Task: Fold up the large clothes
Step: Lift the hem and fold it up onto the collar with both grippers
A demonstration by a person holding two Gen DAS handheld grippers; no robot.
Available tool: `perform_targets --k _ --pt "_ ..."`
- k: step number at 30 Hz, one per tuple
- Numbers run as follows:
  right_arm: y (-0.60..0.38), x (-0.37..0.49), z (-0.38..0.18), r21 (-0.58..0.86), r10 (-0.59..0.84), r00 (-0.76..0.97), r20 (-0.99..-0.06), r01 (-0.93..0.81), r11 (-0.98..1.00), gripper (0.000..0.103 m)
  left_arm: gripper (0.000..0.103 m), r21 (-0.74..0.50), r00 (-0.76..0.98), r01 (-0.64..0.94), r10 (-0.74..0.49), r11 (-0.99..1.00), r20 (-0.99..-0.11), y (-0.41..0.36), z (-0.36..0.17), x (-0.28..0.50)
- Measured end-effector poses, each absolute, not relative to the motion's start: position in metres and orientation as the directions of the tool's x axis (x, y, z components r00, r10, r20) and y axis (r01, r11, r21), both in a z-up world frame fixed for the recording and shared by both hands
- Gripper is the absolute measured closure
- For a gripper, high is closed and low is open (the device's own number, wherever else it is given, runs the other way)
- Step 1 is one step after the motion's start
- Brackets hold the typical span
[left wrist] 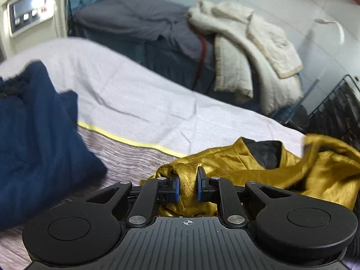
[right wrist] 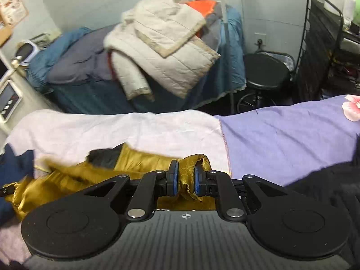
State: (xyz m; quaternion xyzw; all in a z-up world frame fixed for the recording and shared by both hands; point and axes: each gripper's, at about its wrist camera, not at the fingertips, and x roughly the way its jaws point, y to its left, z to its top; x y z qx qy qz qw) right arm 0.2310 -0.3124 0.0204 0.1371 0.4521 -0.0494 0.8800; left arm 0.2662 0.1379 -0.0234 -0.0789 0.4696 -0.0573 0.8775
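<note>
A shiny gold garment (left wrist: 258,166) with a dark lining lies crumpled over the near bed. My left gripper (left wrist: 188,185) is shut on a bunched fold of it, the cloth pinched between the blue pads. In the right wrist view the same gold garment (right wrist: 139,164) stretches away to the left, and my right gripper (right wrist: 185,177) is shut on another gathered edge of it. The cloth hangs slack between the two grips.
A pale bed sheet (left wrist: 139,94) with a yellow stripe covers the near bed, and a purple sheet (right wrist: 281,135) lies to its right. A navy garment (left wrist: 38,139) lies at the left. Behind stand a second bed with a cream quilted jacket (right wrist: 166,51), a black stool (right wrist: 265,72) and a wire rack (right wrist: 319,51).
</note>
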Motion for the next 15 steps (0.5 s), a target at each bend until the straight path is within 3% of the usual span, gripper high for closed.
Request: perform_targets --k 7,9,12,15 --pt "-0.302 0.269 -0.032 0.119 -0.04 0.523 -0.852 0.266 0.957 0.087 0.047 -0.098 0.488 -0.008 -0.081 0.995 -0.869 0.13 -0.067 0.287" --pt "-0.303 0.27 -0.042 0.116 -0.047 0.512 -0.858 0.282 0.952 0.086 0.04 -0.103 0.477 -0.027 -0.078 0.994 -0.876 0.133 -0.075 0.289" --pt "-0.305 0.272 -0.051 0.125 -0.051 0.51 -0.859 0.305 0.944 0.076 0.036 -0.131 0.463 -0.054 -0.092 0.99 -0.882 0.138 -0.079 0.292" --pt "-0.306 0.27 -0.054 0.125 -0.069 0.521 -0.851 0.328 0.936 0.055 0.035 -0.177 0.461 -0.087 -0.118 0.98 -0.879 0.147 -0.078 0.295"
